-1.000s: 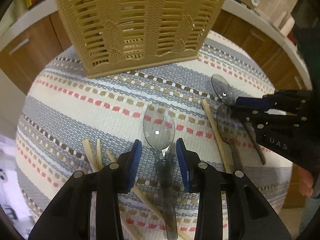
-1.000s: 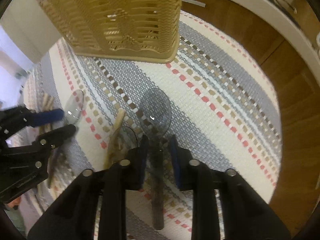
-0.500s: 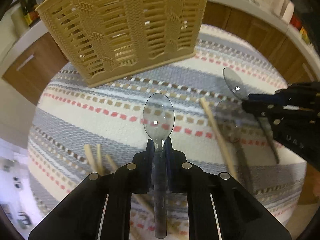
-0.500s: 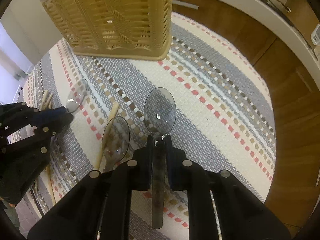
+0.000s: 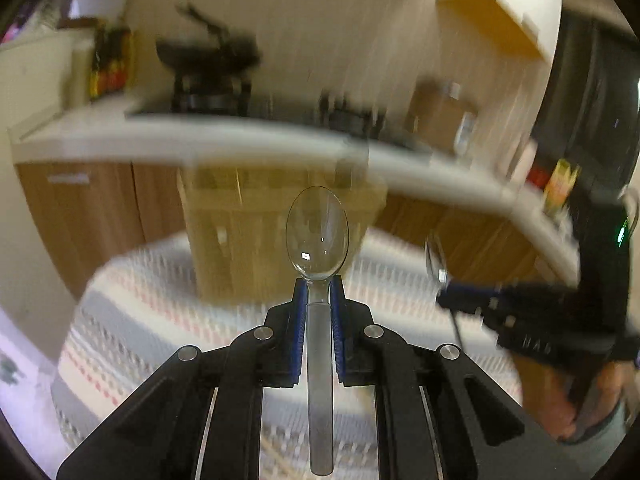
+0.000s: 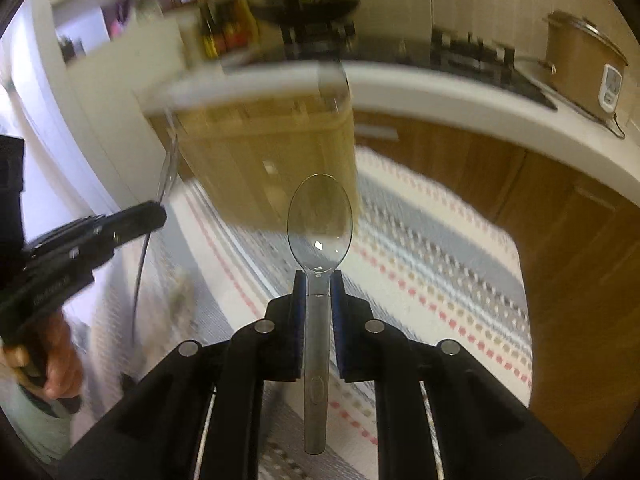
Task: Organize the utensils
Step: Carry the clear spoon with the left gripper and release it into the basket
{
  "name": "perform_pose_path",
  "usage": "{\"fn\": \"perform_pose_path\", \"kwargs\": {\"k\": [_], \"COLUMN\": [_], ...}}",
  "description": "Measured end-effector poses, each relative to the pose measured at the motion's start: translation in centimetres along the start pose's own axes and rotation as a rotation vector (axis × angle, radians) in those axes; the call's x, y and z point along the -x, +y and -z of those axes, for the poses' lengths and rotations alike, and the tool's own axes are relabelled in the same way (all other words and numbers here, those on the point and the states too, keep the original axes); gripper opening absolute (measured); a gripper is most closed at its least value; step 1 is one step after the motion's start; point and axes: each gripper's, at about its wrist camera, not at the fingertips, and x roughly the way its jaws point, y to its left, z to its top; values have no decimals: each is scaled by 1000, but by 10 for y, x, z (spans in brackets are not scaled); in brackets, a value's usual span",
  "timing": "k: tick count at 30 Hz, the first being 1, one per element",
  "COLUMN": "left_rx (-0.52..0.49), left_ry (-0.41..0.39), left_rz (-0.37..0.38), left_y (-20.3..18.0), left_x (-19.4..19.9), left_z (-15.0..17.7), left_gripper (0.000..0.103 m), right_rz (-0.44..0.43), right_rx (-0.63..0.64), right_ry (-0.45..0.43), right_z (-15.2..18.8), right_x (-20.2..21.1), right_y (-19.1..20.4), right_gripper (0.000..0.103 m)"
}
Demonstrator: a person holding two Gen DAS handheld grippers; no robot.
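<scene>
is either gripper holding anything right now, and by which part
Both are. The left gripper clamps a clear plastic spoon at its neck; the right gripper clamps another clear spoon likewise.

Basket and striped cloth motion-blurred.

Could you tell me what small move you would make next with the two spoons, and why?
Probably carry both over the basket and tip them bowl-up to drop in handle first. The left tool is shut on a clear spoon, the right tool on a smoky spoon, both lifted clear of the striped cloth, and the basket stands just ahead of them.
</scene>
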Motion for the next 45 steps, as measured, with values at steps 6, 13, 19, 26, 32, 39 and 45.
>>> {"fn": "perform_pose_path", "kwargs": {"k": [6, 13, 19, 26, 32, 39, 45], "left_rx": [85, 138, 154, 140, 128, 116, 105], "left_ry": [-235, -409, -431, -410, -386, -366, -345], "left_rz": [26, -26, -74, -116, -148, -152, -131], "left_y": [17, 32, 55, 67, 73, 74, 71], "left_x": [32, 12, -29, -63, -73, -71, -65], "left_z": [-58, -102, -110, -94, -80, -73, -67], "left_gripper": [10, 10, 10, 10, 10, 10, 11], "right_rz": [-79, -103, -67, -10, 17, 29, 56], "right_rx": [-2, -64, -113, -108, -84, -75, -46], "right_ry": [-189, -376, -458, -508, -520, -503, -512], "right_z": [-44, -102, -131, -127, -116, -111, -93], "right_x": [28, 10, -24, -54, -68, -72, -64], "right_y": [7, -3, -19, -24, -23, -23, -17], "right_gripper": [10, 10, 10, 10, 10, 10, 11]}}
